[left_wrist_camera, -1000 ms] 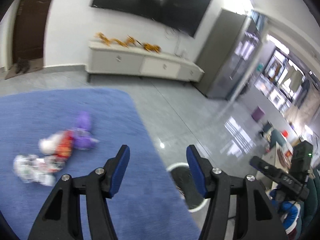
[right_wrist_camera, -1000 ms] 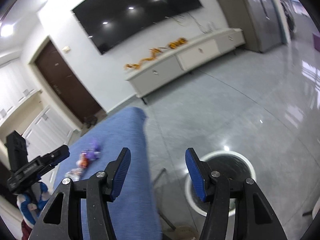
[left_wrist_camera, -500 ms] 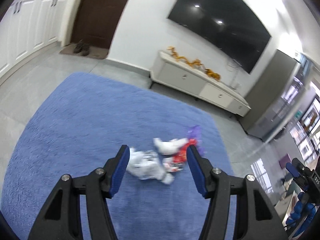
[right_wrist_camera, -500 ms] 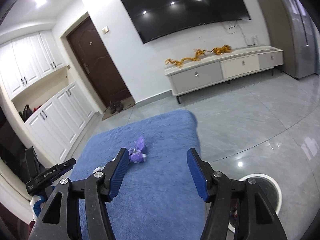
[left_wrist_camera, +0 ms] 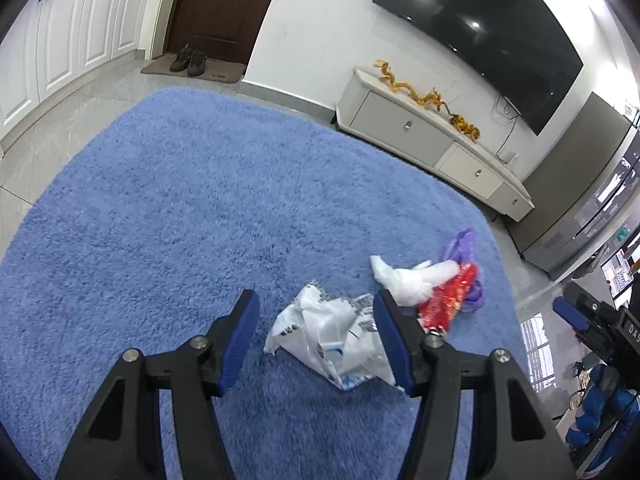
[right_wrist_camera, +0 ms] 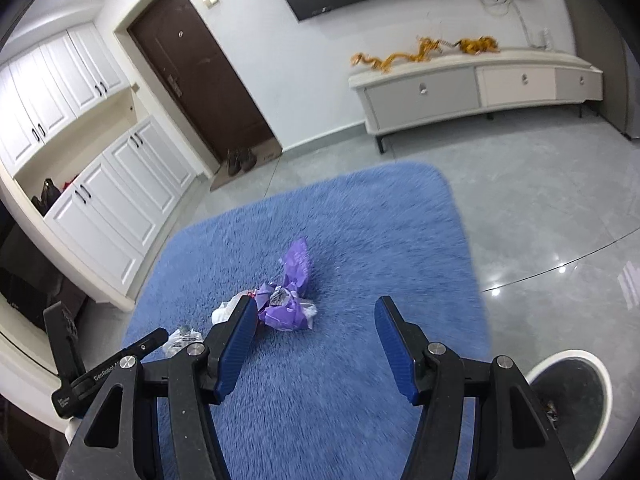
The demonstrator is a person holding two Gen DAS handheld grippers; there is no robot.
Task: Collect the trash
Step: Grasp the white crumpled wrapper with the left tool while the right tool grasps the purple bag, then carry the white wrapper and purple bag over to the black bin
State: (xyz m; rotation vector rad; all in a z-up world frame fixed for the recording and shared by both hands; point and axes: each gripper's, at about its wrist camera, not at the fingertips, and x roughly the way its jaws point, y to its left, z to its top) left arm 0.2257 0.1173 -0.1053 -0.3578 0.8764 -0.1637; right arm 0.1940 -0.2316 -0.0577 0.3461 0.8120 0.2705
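Note:
Trash lies in a small pile on the blue rug [left_wrist_camera: 192,208]. A crumpled white printed wrapper [left_wrist_camera: 332,340] lies between the fingers of my open left gripper [left_wrist_camera: 316,332], which hovers over it. Beyond it lie a white crumpled tissue [left_wrist_camera: 408,280], a red foil wrapper [left_wrist_camera: 448,300] and a purple wrapper [left_wrist_camera: 460,244]. In the right wrist view the purple wrapper [right_wrist_camera: 290,296] lies just ahead and left of my open, empty right gripper [right_wrist_camera: 314,336]. The white-rimmed trash bin [right_wrist_camera: 572,396] with a dark liner stands on the floor at lower right.
A white TV cabinet [left_wrist_camera: 432,140] with gold dragon ornaments stands against the far wall under a television. A brown door with shoes [left_wrist_camera: 188,58] and white cupboards [right_wrist_camera: 112,200] are to the left. Grey glossy tiles [right_wrist_camera: 540,208] surround the rug.
Both grippers swung from the bin side toward the trash pile. The left now hovers close over the white wrapper; the right faces the purple wrapper, with the bin at its lower right.

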